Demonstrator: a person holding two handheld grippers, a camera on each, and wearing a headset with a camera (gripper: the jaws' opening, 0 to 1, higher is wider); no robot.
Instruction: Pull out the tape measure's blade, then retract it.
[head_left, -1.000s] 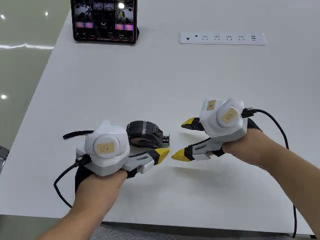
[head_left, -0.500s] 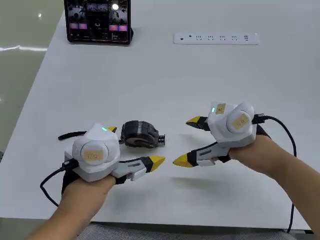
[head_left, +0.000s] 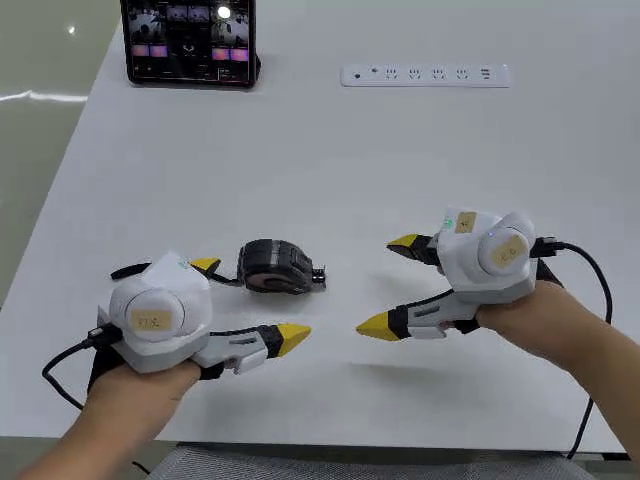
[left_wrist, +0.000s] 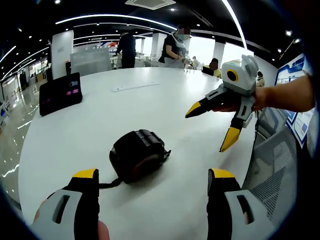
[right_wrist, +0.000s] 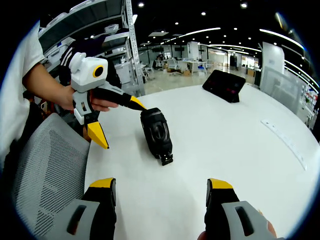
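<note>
As I look down in the head view, the tape measure (head_left: 276, 267) lies on the white desk (head_left: 300, 150), just beside my left tool (head_left: 250, 300), which is spread wide and empty. My right tool (head_left: 386, 284) is equally spread and empty. In the left gripper view, the tape measure (left_wrist: 138, 154) sits ahead of the parted jaws, untouched. In the right gripper view, it (right_wrist: 156, 131) lies farther off, near the left tool's tip.
</note>
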